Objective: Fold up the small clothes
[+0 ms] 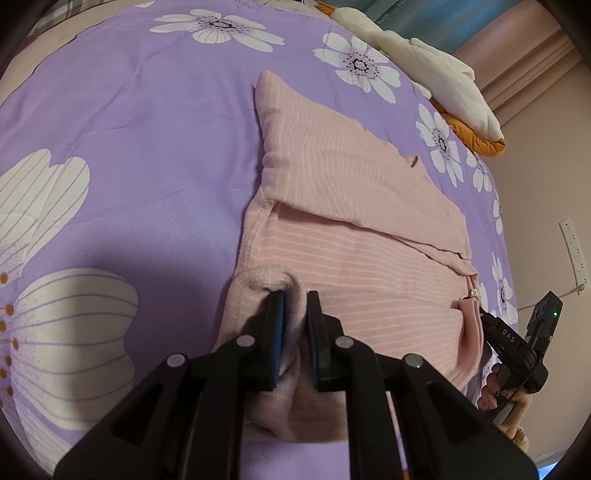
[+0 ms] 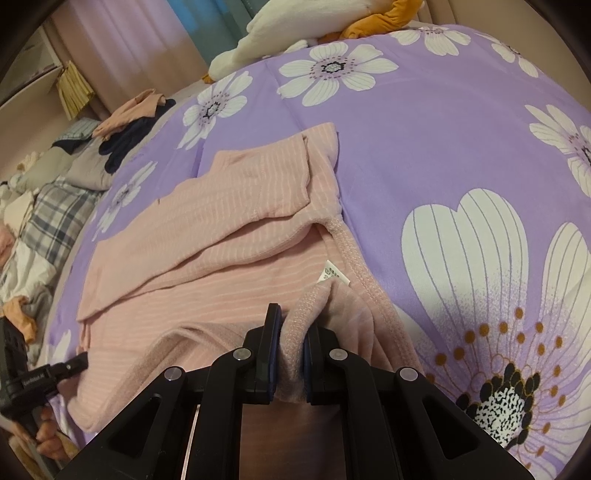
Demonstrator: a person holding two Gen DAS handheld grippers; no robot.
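A pink striped garment (image 1: 351, 184) (image 2: 207, 229) lies on the purple flowered bedspread (image 1: 147, 147) (image 2: 443, 147), its sleeves laid across the body. My left gripper (image 1: 295, 297) is shut on a bunched piece of the near hem, pink fabric pressed between its blue pads. My right gripper (image 2: 293, 317) is shut on the stitched hem at the other near corner, beside a white care label (image 2: 334, 275). Each gripper shows in the other's view: the right gripper (image 1: 482, 314) pinches fabric at the garment's right edge, and the left gripper (image 2: 83, 358) pinches it at the left edge.
A white and orange plush toy (image 1: 424, 66) (image 2: 295, 33) lies at the bed's far edge. A heap of other clothes (image 2: 125, 125) and a plaid pillow (image 2: 55, 218) sit off to the left. A power strip (image 1: 572, 254) hangs on the pink wall.
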